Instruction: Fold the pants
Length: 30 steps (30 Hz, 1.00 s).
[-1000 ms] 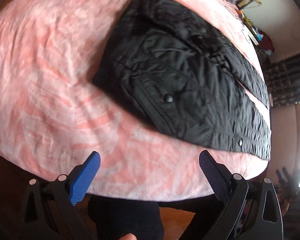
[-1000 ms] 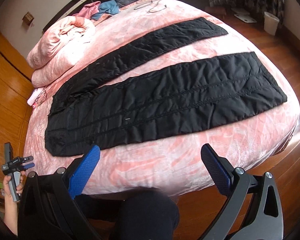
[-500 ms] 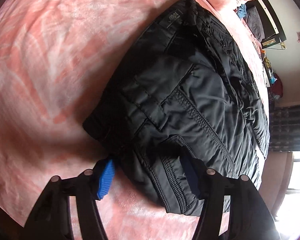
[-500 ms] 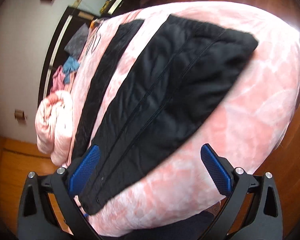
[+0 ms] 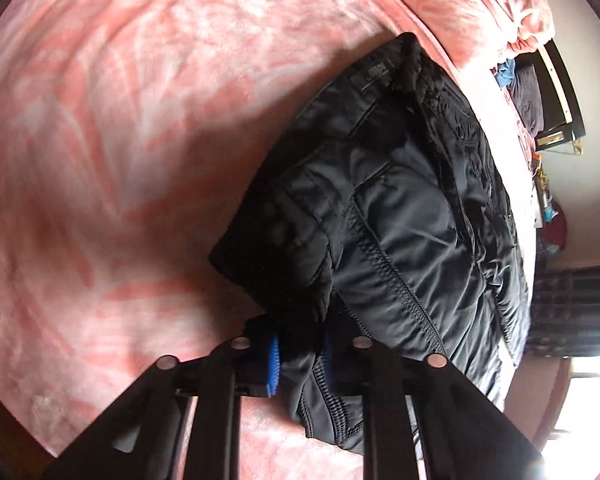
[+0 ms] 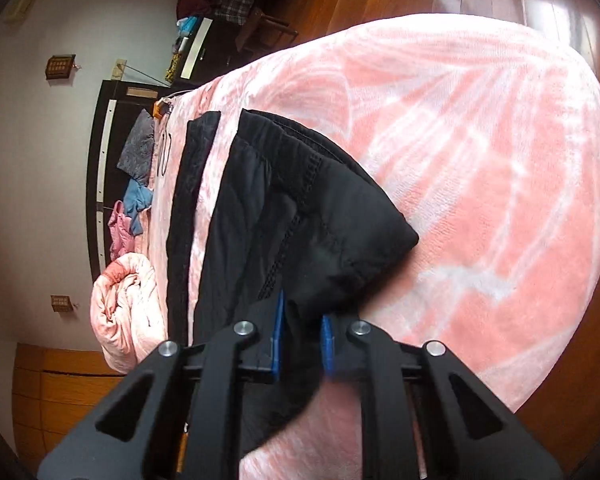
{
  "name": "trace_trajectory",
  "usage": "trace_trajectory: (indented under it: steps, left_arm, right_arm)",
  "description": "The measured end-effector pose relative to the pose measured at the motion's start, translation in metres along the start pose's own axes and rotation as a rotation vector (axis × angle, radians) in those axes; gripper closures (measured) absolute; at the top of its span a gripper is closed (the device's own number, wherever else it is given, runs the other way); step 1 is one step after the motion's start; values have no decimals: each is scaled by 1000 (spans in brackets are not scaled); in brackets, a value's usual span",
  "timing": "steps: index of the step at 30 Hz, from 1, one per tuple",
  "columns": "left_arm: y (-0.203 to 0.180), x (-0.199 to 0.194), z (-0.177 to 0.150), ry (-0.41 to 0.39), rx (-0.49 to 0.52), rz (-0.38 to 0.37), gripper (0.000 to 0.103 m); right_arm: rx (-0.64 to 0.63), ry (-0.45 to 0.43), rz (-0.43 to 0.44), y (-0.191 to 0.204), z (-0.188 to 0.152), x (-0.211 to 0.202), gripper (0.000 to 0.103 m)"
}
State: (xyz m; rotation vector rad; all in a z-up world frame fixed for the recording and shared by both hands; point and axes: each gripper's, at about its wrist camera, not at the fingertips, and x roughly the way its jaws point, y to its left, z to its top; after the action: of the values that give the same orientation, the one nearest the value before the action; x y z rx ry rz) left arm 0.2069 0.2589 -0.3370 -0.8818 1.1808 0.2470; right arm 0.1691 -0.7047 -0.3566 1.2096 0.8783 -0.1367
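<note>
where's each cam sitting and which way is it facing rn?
Left wrist: on the left gripper, facing along its fingers at the pants' waist end on the pink blanket; only gripper frame shows.
Right wrist: on the right gripper, facing the pants' leg hem; only gripper frame shows.
Shared: pants, blanket, both grippers clamped on fabric.

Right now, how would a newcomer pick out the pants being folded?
Start at the pink bed. The black pants lie across it, one end in the right gripper, the other in the left gripper. Unlike the rolled pink blanket, they are dark and quilted.
</note>
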Motion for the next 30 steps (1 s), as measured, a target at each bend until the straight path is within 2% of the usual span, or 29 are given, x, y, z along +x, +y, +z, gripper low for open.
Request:
trace_trajectory:
  steps: [1, 5, 7, 8, 11, 13, 14, 15, 16, 17, 18, 19, 21, 23, 25, 27, 30]
  left_arm:
    - [-4, -5, 0, -16, 21, 26, 89]
    - [8, -26, 4, -37, -15, 18, 91]
    - [10, -32, 5, -42, -8, 38, 91]
    - [15, -32, 6, -41, -11, 51, 91]
    - [31, -11, 8, 6, -66, 74, 86]
    - [29, -4, 10, 17, -51, 78, 80]
    - [26, -5, 11, 20, -31, 88, 76]
    - [21, -7, 11, 27, -3, 100, 68]
    - [17, -12, 11, 34, 32, 124, 48]
    - [15, -20, 12, 23, 60, 152, 36]
    - [12, -30, 13, -5, 84, 179, 19]
    - [8, -44, 17, -45, 124, 212, 16]
    - [-1, -63, 32, -91, 186, 241, 16]
    - [-12, -76, 59, -114, 226, 198, 13]
    - [-33, -79, 92, -137, 272, 130, 7]
    - [-58, -74, 126, -138, 341, 68, 5]
    - [-105, -41, 175, -101, 399, -11, 4]
  right_arm:
    - [-8, 0, 3, 5, -2, -2, 92]
    - [-88, 3, 4, 32, -17, -17, 94]
    - [-109, 10, -4, 39, -25, -21, 94]
    - [-121, 20, -19, 38, -29, -20, 94]
    - [-144, 68, -142, 25, -31, 5, 94]
    - [-149, 84, -155, 17, -33, 9, 89]
    - [-145, 94, -143, 18, -32, 6, 82]
    - [-142, 116, -128, 21, -32, 2, 60]
    - [-152, 124, -123, 25, -30, -4, 47]
    - [-180, 109, -165, 30, -28, -13, 30]
    - [-222, 91, -230, 36, -26, -23, 29]
    - [-259, 86, -288, 41, -22, -32, 29]
    - [-303, 53, -341, 50, -10, -49, 31]
    - [-377, 33, -341, 74, 3, -56, 31]
    - [-424, 48, -299, 102, 17, -48, 29]
    - [-448, 82, -233, 136, 30, -26, 21]
    - [-474, 154, -168, 181, 51, 24, 17]
